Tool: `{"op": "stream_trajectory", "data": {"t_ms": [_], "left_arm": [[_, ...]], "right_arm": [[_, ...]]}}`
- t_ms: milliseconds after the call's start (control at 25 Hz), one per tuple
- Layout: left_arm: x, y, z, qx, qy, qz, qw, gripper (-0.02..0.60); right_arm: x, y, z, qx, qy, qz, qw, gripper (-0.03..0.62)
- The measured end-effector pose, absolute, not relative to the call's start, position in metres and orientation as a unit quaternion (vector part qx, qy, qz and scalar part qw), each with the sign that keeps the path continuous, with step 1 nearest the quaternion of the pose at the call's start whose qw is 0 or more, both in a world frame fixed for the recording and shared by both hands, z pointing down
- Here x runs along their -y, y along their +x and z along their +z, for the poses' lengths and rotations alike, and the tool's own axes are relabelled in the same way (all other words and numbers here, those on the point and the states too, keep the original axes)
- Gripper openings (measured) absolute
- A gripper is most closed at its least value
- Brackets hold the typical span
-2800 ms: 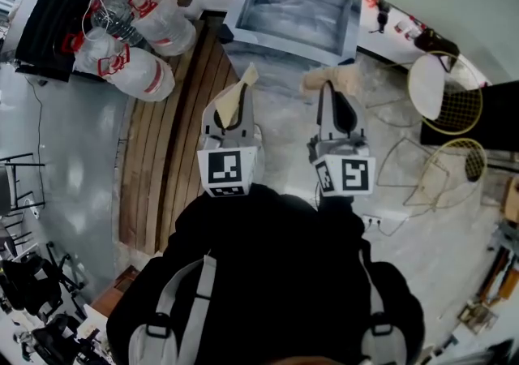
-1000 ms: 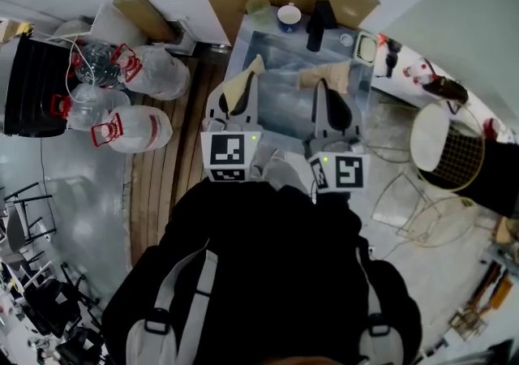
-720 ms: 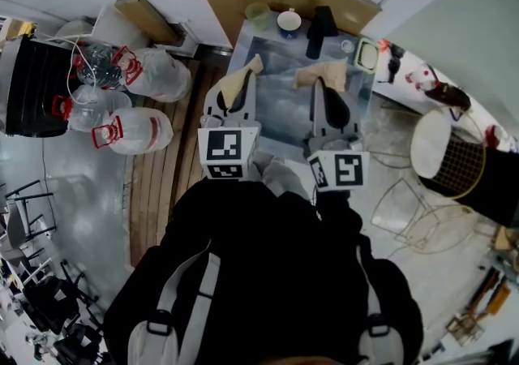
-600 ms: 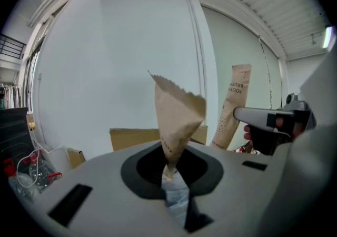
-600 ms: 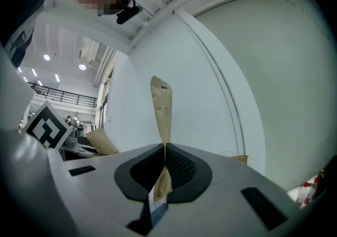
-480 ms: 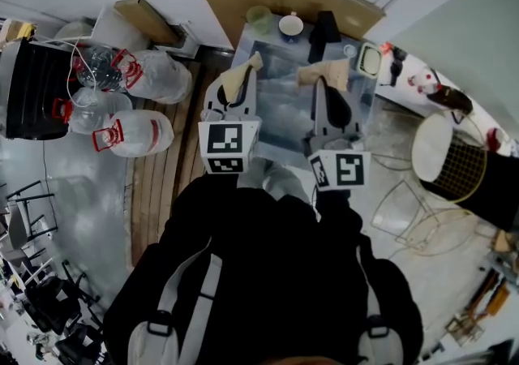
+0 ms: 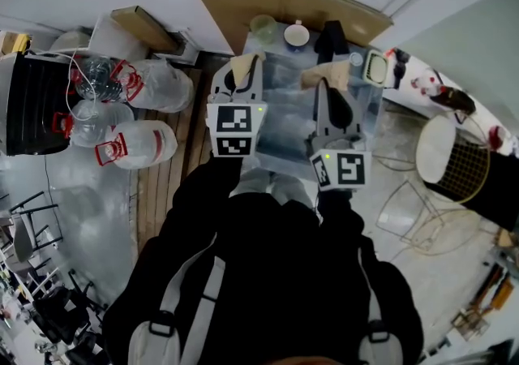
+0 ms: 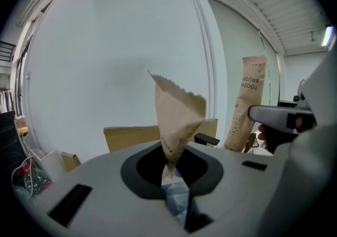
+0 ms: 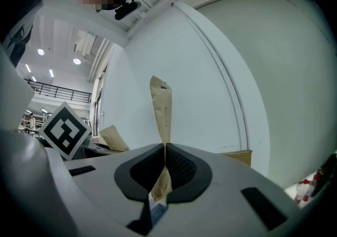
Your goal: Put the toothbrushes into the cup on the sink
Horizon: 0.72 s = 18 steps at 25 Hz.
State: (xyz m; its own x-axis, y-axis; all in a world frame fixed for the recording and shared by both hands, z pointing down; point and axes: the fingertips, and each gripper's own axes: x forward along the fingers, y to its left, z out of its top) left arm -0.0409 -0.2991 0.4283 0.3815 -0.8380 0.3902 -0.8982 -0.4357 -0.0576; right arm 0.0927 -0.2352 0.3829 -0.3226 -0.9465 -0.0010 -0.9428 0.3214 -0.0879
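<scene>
1. The left gripper (image 8: 171,175), jaws narrow, pinches only the bottom tip of an upright toothbrush packet (image 8: 176,115). So slim a hold could let it swivel or slide out.
2. At the upper centre of the head view, a green cup (image 7: 262,27) and a white cup (image 7: 296,33) stand close together on the ledge of the sink (image 7: 284,100). A long packet may tip one.
3. The right gripper (image 9: 165,163), jaws almost together, clamps the second toothbrush packet (image 9: 161,109), which could buckle against a rim.
4. The steel basin sits at centre. Water jugs (image 7: 154,83) and floor boards (image 7: 166,193) lie to the left, a wire basket (image 7: 462,169) to the right.
</scene>
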Motion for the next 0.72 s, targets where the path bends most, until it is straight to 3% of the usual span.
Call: {"op": "stream_trajectory", "data": {"t_ms": [720], "left_arm": [[0.404, -0.042, 0.48, 0.511, 0.834, 0.191, 0.084, 0.032]], "right_arm": [[0.26, 0.085, 0.408, -0.793, -0.609, -0.038, 0.0, 0.006]]}}
